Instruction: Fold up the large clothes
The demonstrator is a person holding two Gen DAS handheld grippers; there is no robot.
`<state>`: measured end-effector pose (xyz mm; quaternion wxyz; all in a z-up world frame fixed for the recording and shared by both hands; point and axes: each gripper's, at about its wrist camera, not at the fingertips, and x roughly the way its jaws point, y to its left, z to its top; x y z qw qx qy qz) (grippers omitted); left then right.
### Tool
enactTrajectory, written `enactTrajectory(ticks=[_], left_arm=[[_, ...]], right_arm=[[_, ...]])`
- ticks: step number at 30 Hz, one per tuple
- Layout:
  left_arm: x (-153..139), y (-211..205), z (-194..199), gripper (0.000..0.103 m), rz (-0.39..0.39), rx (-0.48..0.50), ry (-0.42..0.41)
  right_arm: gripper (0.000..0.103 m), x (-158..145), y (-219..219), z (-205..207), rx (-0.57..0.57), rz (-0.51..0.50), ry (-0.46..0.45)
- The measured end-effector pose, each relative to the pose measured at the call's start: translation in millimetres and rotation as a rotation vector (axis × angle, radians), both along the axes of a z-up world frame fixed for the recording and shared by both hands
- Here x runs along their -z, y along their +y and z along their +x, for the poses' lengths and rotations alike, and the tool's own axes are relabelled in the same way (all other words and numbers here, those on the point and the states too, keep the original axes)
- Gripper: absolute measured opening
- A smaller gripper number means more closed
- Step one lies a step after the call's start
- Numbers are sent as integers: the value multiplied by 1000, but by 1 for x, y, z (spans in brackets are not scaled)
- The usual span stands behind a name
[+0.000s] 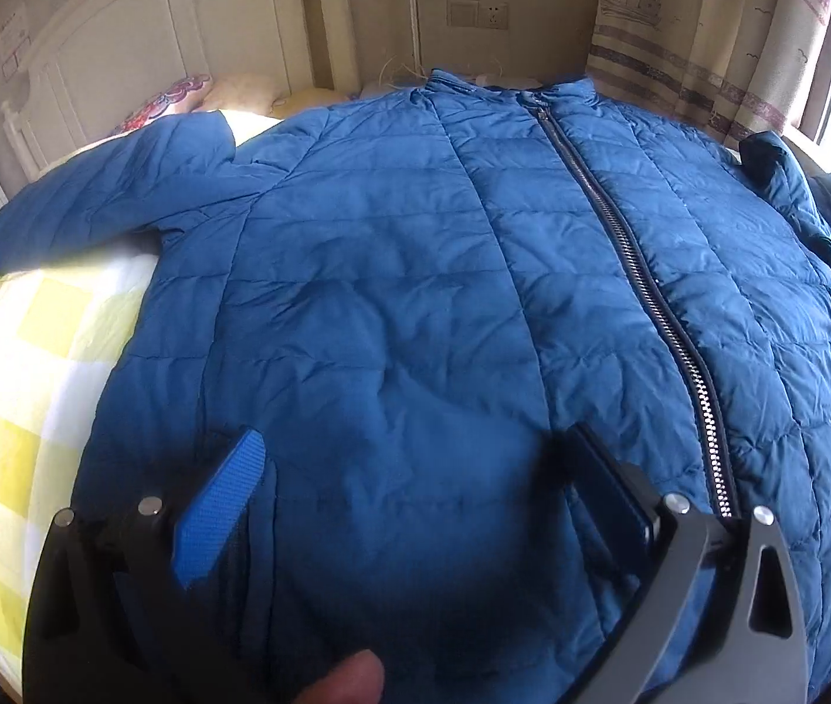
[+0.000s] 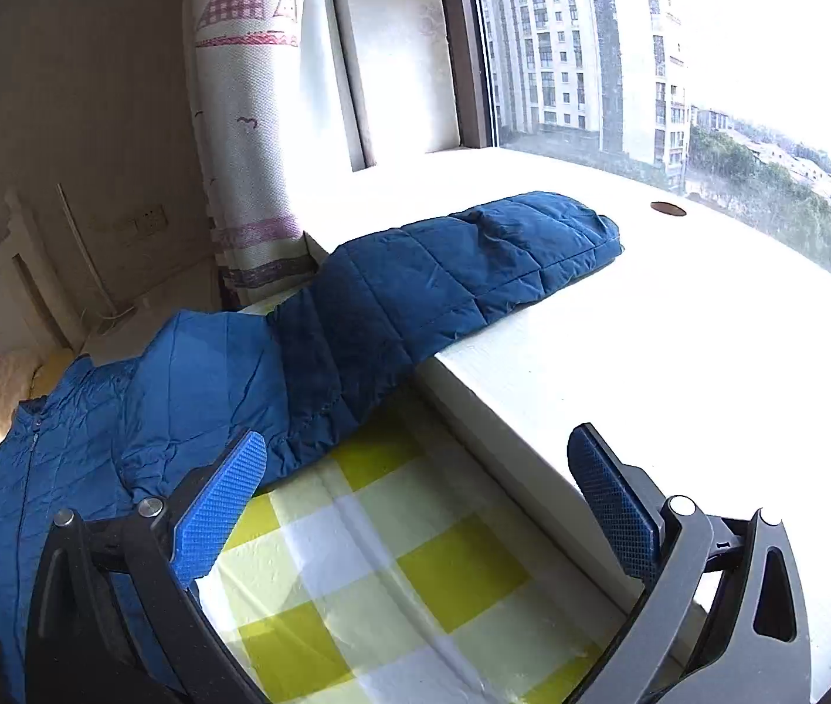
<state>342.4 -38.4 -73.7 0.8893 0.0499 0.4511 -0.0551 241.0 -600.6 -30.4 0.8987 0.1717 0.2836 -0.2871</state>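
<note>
From my left claw [image 1: 409, 481], spread wide and holding nothing, I see the blue puffy jacket [image 1: 415, 270] lying flat on the bed [image 1: 22, 364], zipped up; it looks soft, light and a bit slippery. From my right claw [image 2: 415, 487], also spread and empty, one sleeve [image 2: 474, 258] rests up on the white window ledge [image 2: 679, 352]. I think its cuff is the best place to pinch, though the far end is hard to see.

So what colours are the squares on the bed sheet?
Yellow and white checks on the bed sheet, clearest in the right wrist view.
</note>
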Motion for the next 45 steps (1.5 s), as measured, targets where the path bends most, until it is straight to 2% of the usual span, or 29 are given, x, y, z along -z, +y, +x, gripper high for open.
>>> enactTrajectory(ticks=[5, 9, 10, 12, 14, 16, 17, 18, 21, 24, 28, 31, 33, 35, 37, 38, 39, 40, 43, 45], left_arm=[[7, -2, -1, 101, 6, 1, -11], [8, 1, 5, 101, -27, -16, 3], [8, 0, 6, 101, -22, -21, 3], [8, 0, 7, 101, -17, -23, 6], [8, 1, 8, 101, -25, -22, 3], [7, 1, 8, 101, -29, -24, -3], [7, 1, 7, 101, -31, -25, -6], [7, 2, 7, 101, -35, -27, -8], [6, 2, 6, 101, -33, -30, -14], [6, 1, 5, 101, -28, -31, -17], [5, 0, 5, 101, -29, -31, -18], [4, 3, 4, 101, -43, -31, -20], [4, 4, 4, 101, -51, -31, -20], [4, 5, 4, 101, -59, -30, -21], [3, 5, 4, 101, -64, -30, -22], [3, 6, 4, 101, -66, -30, -23], [3, 6, 4, 101, -71, -30, -23], [3, 7, 4, 101, -75, -29, -24], [2, 9, 4, 101, -89, -30, -26], [1, 10, 3, 101, -104, -31, -24]], right_arm=[[99, 3, -79, 52, 161, 65, 55], [99, 17, -117, 75, 239, 109, 98], [98, 22, -124, 78, 241, 146, 93], [94, 20, -127, 85, 229, 157, 42], [85, 23, -119, 94, 181, 133, 51], [57, 25, -106, 96, 180, 71, 45], [33, 26, -103, 95, 158, 63, 14], [25, 27, -99, 93, 126, 65, -25], [16, 15, -62, 89, 81, -60, -100], [14, -10, 4, 90, -75, -172, -195], [12, -36, 128, 101, -370, -298, -264], [7, -33, 225, 104, -603, -364, -264], [7, -22, 282, 104, -741, -402, -238], [7, -3, 327, 108, -903, -402, -141], [23, 20, 359, 109, -1027, -405, -41], [45, 30, 369, 108, -1062, -407, -2], [69, 37, 374, 103, -1077, -407, 19], [73, 40, 372, 99, -1084, -401, 24], [73, 28, 344, 76, -1040, -340, -45], [73, 17, 312, 58, -948, -270, -109]])
